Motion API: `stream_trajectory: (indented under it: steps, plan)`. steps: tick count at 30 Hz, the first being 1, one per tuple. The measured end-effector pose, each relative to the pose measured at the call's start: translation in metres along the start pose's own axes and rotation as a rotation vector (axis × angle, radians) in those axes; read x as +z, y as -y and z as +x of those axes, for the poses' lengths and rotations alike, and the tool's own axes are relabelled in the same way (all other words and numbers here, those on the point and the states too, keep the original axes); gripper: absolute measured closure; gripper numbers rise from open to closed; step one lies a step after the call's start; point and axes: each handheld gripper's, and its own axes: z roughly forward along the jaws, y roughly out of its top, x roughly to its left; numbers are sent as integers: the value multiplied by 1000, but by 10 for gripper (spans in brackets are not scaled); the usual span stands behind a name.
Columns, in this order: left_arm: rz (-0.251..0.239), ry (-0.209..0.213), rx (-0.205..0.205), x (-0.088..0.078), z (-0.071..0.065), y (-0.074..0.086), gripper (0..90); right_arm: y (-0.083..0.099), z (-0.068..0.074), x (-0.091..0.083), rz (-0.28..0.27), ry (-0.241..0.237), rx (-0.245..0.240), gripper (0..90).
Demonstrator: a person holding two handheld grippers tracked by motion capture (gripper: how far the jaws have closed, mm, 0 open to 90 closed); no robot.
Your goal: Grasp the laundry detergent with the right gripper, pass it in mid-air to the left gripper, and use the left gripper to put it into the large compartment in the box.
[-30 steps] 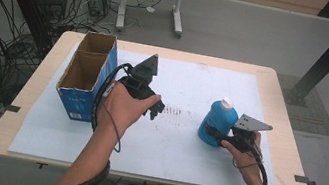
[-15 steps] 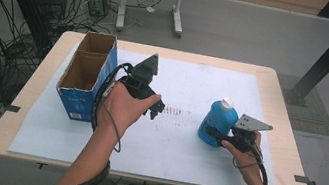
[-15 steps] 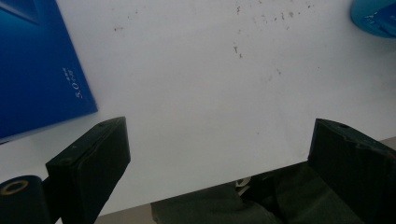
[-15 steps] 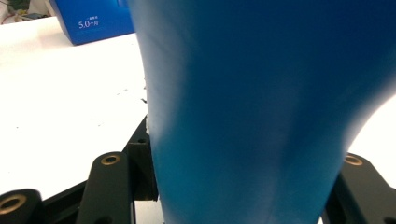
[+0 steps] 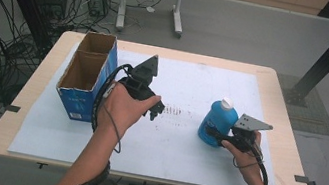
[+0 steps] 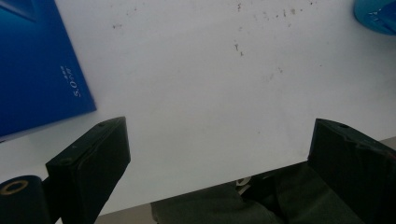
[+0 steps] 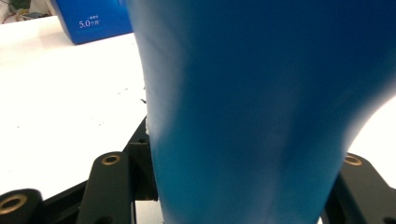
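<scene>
In the right gripper view the blue bottle (image 7: 261, 107) sits so close that it is a blur, cut off at the top, right and bottom edges; its cap and label cannot be seen, and it hides where the right tongs (image 7: 243, 186) press on it. From above, the bottle (image 5: 217, 122) covers the tips of the right tongs (image 5: 216, 134). The blue box (image 6: 37, 65) is cut by the left and top edges in the left gripper view, its print too small to read beyond a few digits. The bottom of the box (image 5: 85, 76) lies in shadow in the high view
</scene>
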Motion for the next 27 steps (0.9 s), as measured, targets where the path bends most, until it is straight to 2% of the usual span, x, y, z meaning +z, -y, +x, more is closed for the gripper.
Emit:
stream_trajectory:
  steps: [27]
  plan:
    - [-3, -1, 3, -2, -1, -1, 61, 0, 0, 0, 2, -1, 2, 426]
